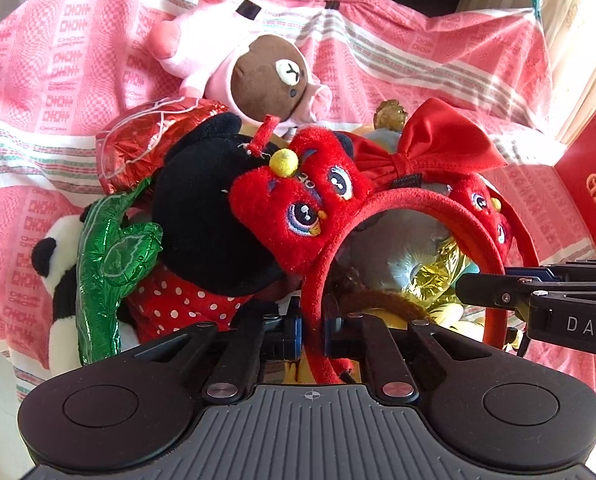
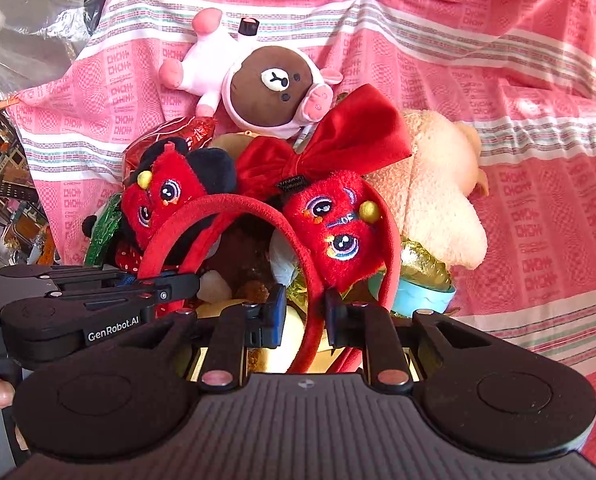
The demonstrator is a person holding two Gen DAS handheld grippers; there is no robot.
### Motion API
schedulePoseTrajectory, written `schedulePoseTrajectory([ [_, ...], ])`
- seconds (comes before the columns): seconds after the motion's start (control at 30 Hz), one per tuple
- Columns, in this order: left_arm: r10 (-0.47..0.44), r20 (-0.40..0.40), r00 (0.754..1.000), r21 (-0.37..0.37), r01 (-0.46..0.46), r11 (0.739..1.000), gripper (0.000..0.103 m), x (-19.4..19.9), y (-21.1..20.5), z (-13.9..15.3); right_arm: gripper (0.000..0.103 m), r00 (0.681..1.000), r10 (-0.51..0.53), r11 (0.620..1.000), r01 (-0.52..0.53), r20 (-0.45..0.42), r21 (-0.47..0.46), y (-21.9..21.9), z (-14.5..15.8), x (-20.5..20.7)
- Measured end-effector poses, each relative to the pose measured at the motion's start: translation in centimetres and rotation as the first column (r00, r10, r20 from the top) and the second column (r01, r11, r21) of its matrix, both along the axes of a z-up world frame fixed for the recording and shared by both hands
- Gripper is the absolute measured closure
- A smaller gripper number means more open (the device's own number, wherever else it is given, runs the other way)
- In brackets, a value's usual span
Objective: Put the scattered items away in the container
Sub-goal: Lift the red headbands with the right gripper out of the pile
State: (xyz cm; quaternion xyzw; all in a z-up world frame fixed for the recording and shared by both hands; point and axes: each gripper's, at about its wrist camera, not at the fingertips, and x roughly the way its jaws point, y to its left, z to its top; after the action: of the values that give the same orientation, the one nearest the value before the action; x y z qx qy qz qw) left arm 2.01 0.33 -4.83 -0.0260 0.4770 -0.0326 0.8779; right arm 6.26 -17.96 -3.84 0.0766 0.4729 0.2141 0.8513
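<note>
A red plush headband with two red lion faces and a red bow is held over a pile of toys. My left gripper is shut on one end of its band. My right gripper has its jaws around the other end, with a small gap on the left side. The right gripper also shows at the right of the left wrist view; the left gripper shows at the left of the right wrist view. The container is hidden under the pile.
Below lie a black mouse plush in a red dotted dress, a foil rose, a panda, a brown bear in a pink pig suit, a cream plush and gold foil, all on a pink cloth. A red box stands right.
</note>
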Motion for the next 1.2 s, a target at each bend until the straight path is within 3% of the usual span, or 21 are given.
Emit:
schedulePoseTrajectory([
  [0.23,-0.006,0.065,0.998,0.048,0.003,0.999,0.1,-0.9,-0.2,1.3,0.085,1.0,0.014,1.0,-0.014,0.025,0.024,-0.1,0.4,-0.5],
  [0.43,0.038,0.135,0.99,0.026,-0.042,0.999,0.1,-1.6,0.9,2.7,0.085,0.997,0.025,0.996,-0.031,0.075,0.082,-0.3,1.4,-0.6],
  [0.83,0.103,0.143,0.984,-0.026,-0.101,0.995,0.1,-1.7,2.0,3.7,0.085,0.986,0.023,0.993,-0.042,0.167,0.108,0.1,3.3,-0.7],
  [1.03,0.081,0.167,0.983,-0.05,-0.073,0.996,0.1,-1.5,0.9,4.7,0.085,0.981,-0.002,0.998,-0.011,0.195,0.069,-0.5,4.4,-1.1],
  [1.2,0.071,0.209,0.975,-0.059,-0.06,0.997,0.1,-1.6,-0.8,5.9,0.085,0.973,-0.038,0.995,0.016,0.229,0.095,-2.5,5.8,-1.5],
])
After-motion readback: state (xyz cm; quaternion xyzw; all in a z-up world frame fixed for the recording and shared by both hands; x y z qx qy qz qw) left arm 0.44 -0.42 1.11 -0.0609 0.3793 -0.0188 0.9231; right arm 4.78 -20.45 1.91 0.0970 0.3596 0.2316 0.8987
